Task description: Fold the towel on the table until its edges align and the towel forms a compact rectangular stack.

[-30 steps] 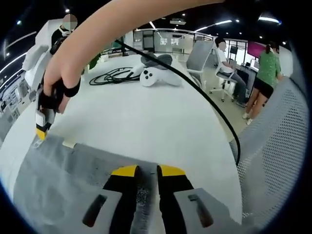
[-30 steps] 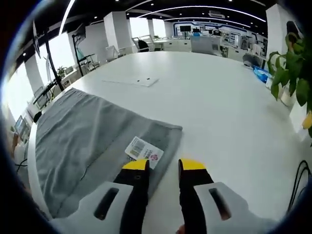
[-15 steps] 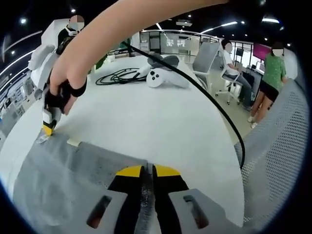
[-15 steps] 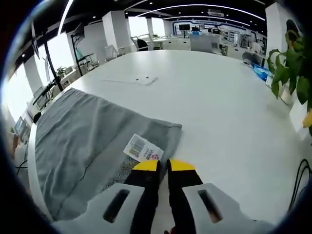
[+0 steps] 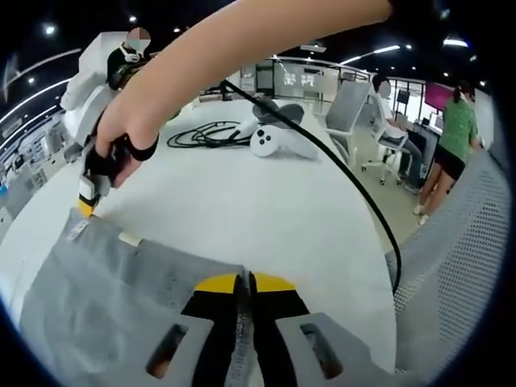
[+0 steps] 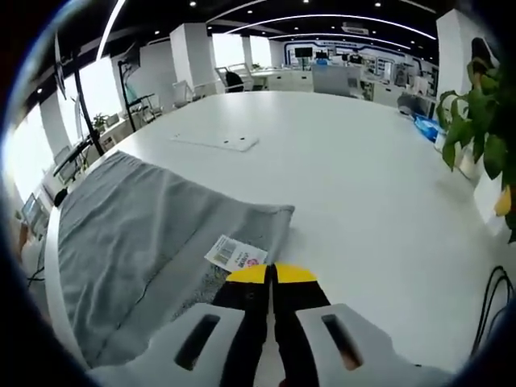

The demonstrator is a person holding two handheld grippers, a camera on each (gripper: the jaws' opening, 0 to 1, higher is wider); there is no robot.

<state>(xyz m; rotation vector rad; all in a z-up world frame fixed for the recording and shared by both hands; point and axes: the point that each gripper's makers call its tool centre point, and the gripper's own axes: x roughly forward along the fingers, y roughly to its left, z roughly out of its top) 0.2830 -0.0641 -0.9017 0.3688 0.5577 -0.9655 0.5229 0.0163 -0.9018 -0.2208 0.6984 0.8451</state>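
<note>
A grey towel point(image 5: 105, 298) lies spread on the white table point(image 5: 242, 193). In the left gripper view my left gripper point(image 5: 244, 280) is shut on the towel's near edge, with cloth pinched between its yellow-tipped jaws. My right gripper point(image 5: 85, 206), held in a hand, meets the towel's far left corner. In the right gripper view the towel point(image 6: 137, 218) stretches away to the left, with a white barcode tag point(image 6: 235, 254) on its corner. There my right gripper point(image 6: 272, 272) is shut on that corner just beside the tag.
Black cables point(image 5: 201, 129) and a white controller point(image 5: 274, 141) lie at the far side of the table. A grey mesh chair point(image 5: 451, 266) stands to the right, with people beyond it. A flat white sheet point(image 6: 218, 142) lies past the towel and a green plant point(image 6: 476, 121) stands at the right.
Both grippers, open around the towel's edge a second ago, have shut on it. The pinched edge now sits a little higher, and the right gripper's corner has risen slightly.
</note>
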